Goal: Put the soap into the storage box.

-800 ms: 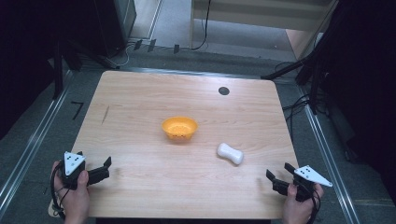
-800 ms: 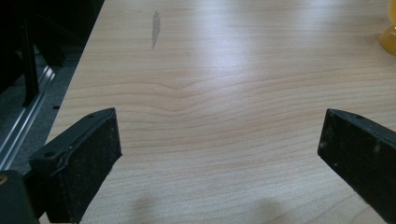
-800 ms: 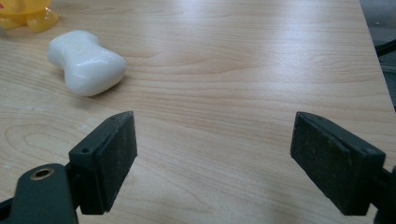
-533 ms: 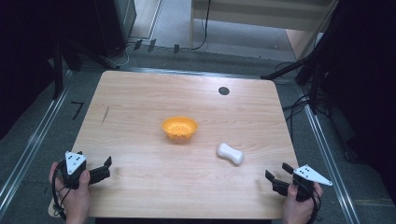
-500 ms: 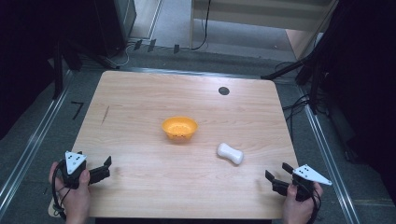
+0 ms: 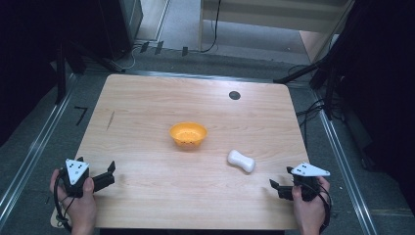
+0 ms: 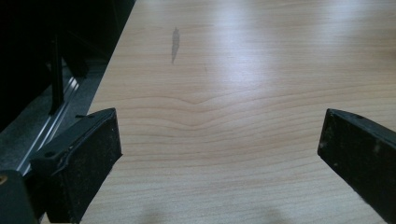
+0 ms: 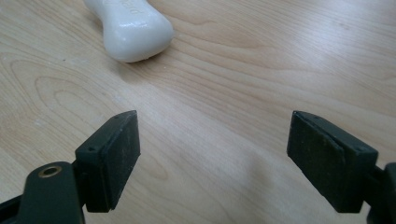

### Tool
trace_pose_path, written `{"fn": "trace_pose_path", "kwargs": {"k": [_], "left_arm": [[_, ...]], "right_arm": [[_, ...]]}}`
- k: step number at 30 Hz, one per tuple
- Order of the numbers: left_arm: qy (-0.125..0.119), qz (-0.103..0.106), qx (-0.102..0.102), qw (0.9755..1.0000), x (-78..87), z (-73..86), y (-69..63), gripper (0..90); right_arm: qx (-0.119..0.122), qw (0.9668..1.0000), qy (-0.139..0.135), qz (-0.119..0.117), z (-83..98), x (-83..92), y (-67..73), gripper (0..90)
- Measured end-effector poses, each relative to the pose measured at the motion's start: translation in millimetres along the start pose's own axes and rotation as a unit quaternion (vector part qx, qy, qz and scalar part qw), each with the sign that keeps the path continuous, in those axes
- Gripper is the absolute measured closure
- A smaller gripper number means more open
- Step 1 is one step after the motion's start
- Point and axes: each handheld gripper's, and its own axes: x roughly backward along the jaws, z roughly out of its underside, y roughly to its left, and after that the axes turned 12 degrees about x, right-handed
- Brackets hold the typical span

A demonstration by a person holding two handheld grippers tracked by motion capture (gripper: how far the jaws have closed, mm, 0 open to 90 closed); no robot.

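A pale wooden table (image 6: 147,127) with rounded corners is set on a grey floor, dark equipment and trailing cables ranged behind it, and a small black disc (image 6: 234,95) is let into the far edge. The left claw (image 6: 108,172) is held low at the near corner, its jaws spread wide with nothing between them; in the left gripper view bare wood grain and a short dark scuff (image 7: 175,43) are seen ahead of it, so it appears to be parked out of the way. The right claw (image 6: 274,186) is likewise held wide and empty at the opposite near corner. Just ahead of it, and a little to its left in the right gripper view, a glossy white bone-shaped plastic piece (image 8: 130,25) is lying flat on the table, clear of both jaws. Farther ahead of that claw, past the white piece and toward the middle of the table, a shallow orange plastic bowl (image 6: 188,135) is standing upright and seems empty. The work in hand is judged to be a pick-up of the white piece by the right claw, with the bowl a likely destination. The spread jaws suit the narrow waist of the piece, though a forward reach and a slight turn toward its long axis would be needed before closing.
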Motion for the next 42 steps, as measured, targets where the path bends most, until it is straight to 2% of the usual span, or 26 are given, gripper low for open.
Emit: {"fn": "trace_pose_path", "kwargs": {"k": [1, 2, 5, 6, 12, 18, 21, 22, 24, 25, 26, 32, 33, 34, 36, 41, 42], "left_arm": [[0.000, 0.000, 0.000, 1.0000, 0.0, 0.0, 0.0, 0.0], [-0.003, -0.001, 0.006, 1.0000, 0.4, 0.0, 0.9, 0.0], [-0.002, 0.001, 0.006, 1.0000, 0.7, -0.1, 1.1, 0.0], [0.002, 0.006, 0.003, 1.0000, 0.0, -0.2, 1.0, 0.0], [0.003, 0.018, -0.020, 0.9996, 1.3, 1.5, -3.4, 0.0], [0.005, 0.017, -0.022, 0.9996, 0.5, 1.0, -3.4, 0.0], [0.005, 0.018, -0.025, 0.9995, 0.5, 1.3, -4.5, 0.0], [0.006, 0.016, -0.027, 0.9995, 0.7, 1.4, -5.1, 0.0], [0.005, 0.015, -0.028, 0.9995, 0.5, 1.5, -5.3, 0.4], [0.003, 0.010, -0.026, 0.9996, 0.5, 1.6, -5.6, 2.6], [0.003, 0.010, -0.026, 0.9996, 0.5, 1.6, -5.6, 3.4], [0.006, 0.011, -0.026, 0.9996, 0.2, 1.5, -5.5, 3.4], [0.008, 0.013, -0.022, 0.9996, -0.4, 1.1, -4.8, 3.5], [0.008, 0.013, -0.022, 0.9996, -0.4, 1.1, -4.8, 3.4], [0.009, 0.014, -0.020, 0.9997, -0.5, 0.8, -4.3, 3.5], [0.009, 0.015, -0.020, 0.9996, -0.5, 0.8, -4.2, 3.4], [0.010, 0.014, -0.021, 0.9996, -0.6, 0.7, -4.2, 3.5]], "right_arm": [[0.000, 1.0000, 0.000, 0.000, 0.0, 0.0, 0.0, 17.1], [0.017, 0.9998, 0.011, -0.002, -9.0, -3.7, 0.5, 17.1], [0.025, 0.9994, 0.017, -0.014, -17.2, -6.8, 0.5, 17.2], [0.033, 0.9988, 0.026, -0.025, -25.4, -9.9, 0.1, 17.2], [0.061, 0.9957, 0.057, -0.039, -40.8, -16.4, 1.0, 18.7], [0.069, 0.9917, 0.088, -0.064, -50.8, -22.1, -0.8, 20.1], [0.074, 0.9905, 0.094, -0.069, -54.1, -23.5, -2.6, 21.2], [0.076, 0.9889, 0.101, -0.078, -56.1, -25.1, -3.8, 22.2], [0.080, 0.9879, 0.107, -0.078, -57.0, -25.8, -4.3, 22.2], [0.088, 0.9859, 0.118, -0.080, -60.0, -27.8, -5.4, 22.4], [0.088, 0.9854, 0.121, -0.081, -61.6, -28.0, -6.1, 22.6], [0.089, 0.9839, 0.125, -0.093, -70.7, -29.2, -10.4, 26.5], [0.088, 0.9817, 0.132, -0.105, -74.8, -31.2, -10.5, 27.7], [0.088, 0.9817, 0.132, -0.105, -74.8, -31.2, -10.5, 27.7], [0.096, 0.9792, 0.141, -0.110, -80.8, -35.3, -8.9, 27.8], [0.093, 0.9790, 0.128, -0.129, -88.5, -40.6, -4.5, 27.9], [0.096, 0.9782, 0.129, -0.132, -92.8, -42.7, -0.8, 28.1]]}}
